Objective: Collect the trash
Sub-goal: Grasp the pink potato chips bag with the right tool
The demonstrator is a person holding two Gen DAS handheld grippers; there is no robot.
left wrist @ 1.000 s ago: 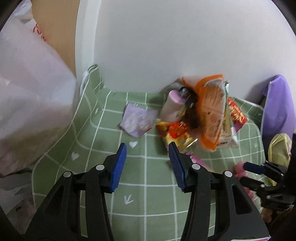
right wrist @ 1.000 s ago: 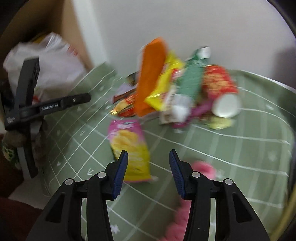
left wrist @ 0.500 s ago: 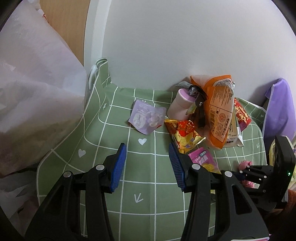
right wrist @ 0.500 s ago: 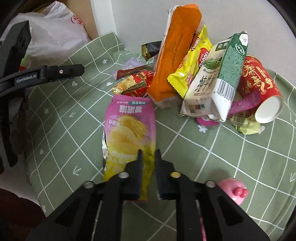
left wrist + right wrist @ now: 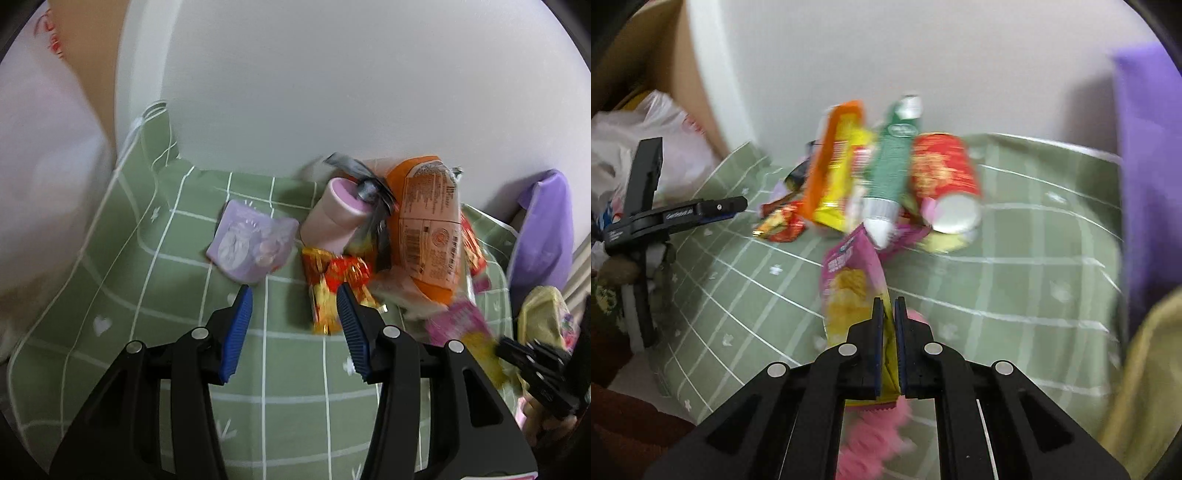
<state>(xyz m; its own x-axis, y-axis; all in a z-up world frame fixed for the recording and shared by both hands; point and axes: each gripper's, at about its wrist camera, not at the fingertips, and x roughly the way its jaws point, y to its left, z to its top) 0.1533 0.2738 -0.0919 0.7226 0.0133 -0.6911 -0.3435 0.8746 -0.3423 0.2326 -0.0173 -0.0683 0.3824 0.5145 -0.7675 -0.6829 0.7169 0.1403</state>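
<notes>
Right wrist: right claw [image 5: 889,325] clamped on pink chip bag [image 5: 851,284].

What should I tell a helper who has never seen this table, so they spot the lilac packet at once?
On the green checked cloth, find the trash pile against the white wall. The lilac packet lies flat at the pile's left edge, beside the tipped pink cup. It is the only pale purple, squarish piece; its neighbours are red, gold or orange.
</notes>
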